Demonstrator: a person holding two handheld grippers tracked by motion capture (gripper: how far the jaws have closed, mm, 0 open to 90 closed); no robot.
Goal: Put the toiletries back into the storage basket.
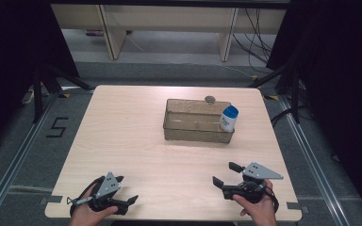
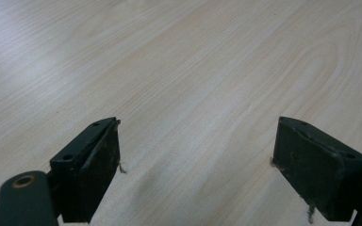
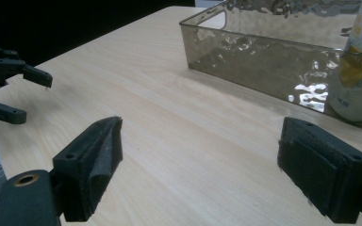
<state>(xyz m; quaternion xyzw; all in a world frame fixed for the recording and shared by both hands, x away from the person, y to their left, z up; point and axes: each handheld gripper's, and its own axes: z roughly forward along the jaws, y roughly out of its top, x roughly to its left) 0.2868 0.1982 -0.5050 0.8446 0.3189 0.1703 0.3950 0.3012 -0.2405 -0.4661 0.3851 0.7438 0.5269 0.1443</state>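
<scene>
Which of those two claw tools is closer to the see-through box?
The right gripper: it sits just in front of the clear bin holding the blue-capped bottle. The left gripper is off toward the table's other near corner.

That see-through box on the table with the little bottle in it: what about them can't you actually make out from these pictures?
- Bottle label: too small in the high view; in the right gripper view its top is cut off by the frame edge and its lower part is blurred behind the rippled box wall.
- Box floor: obscured by glare and ripples in the right gripper view.
- Small round grey object behind the box: too small to identify in the high view.
</scene>
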